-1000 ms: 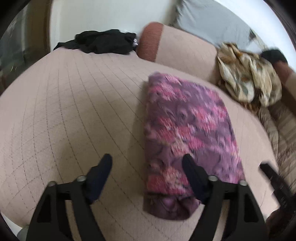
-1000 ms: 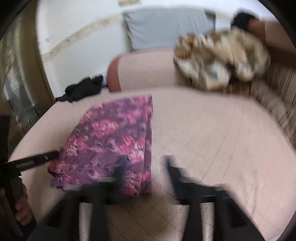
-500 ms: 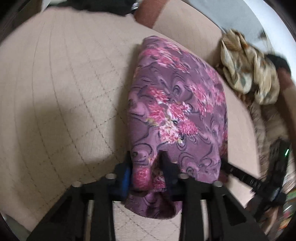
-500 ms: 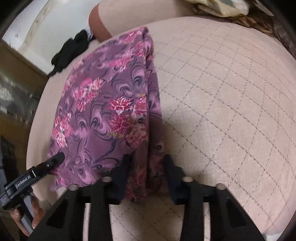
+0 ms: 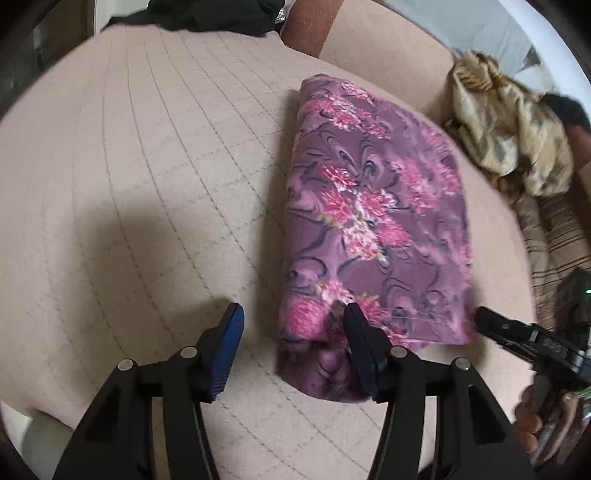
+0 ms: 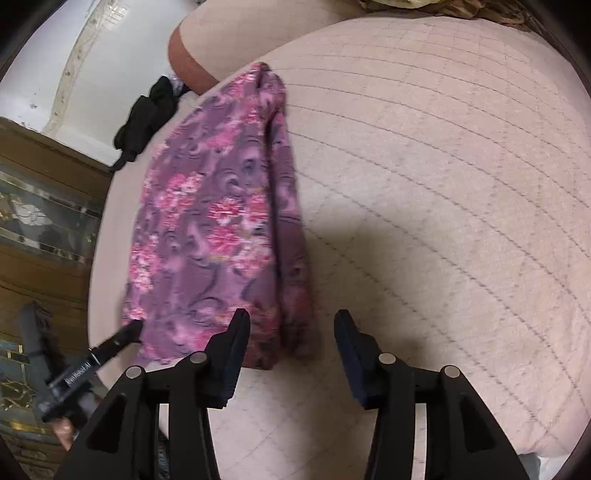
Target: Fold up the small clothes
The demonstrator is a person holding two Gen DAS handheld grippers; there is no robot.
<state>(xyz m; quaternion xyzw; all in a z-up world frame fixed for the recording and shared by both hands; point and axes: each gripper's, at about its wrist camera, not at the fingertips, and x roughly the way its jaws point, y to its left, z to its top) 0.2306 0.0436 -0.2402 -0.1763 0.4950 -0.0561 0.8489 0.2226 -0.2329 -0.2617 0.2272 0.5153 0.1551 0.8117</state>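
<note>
Folded purple cloth (image 5: 373,221) flat on quilted bed (image 5: 129,166). Left gripper (image 5: 291,332) and right gripper (image 6: 291,336) at cloth's near edge, jaws apart, gripping nothing.

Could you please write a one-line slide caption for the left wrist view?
Open left hand-held gripper poised at the near end of a folded purple floral garment on a quilted beige bed.

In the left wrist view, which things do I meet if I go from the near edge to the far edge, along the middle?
left gripper → purple floral cloth → quilted beige cover → black garment
</note>
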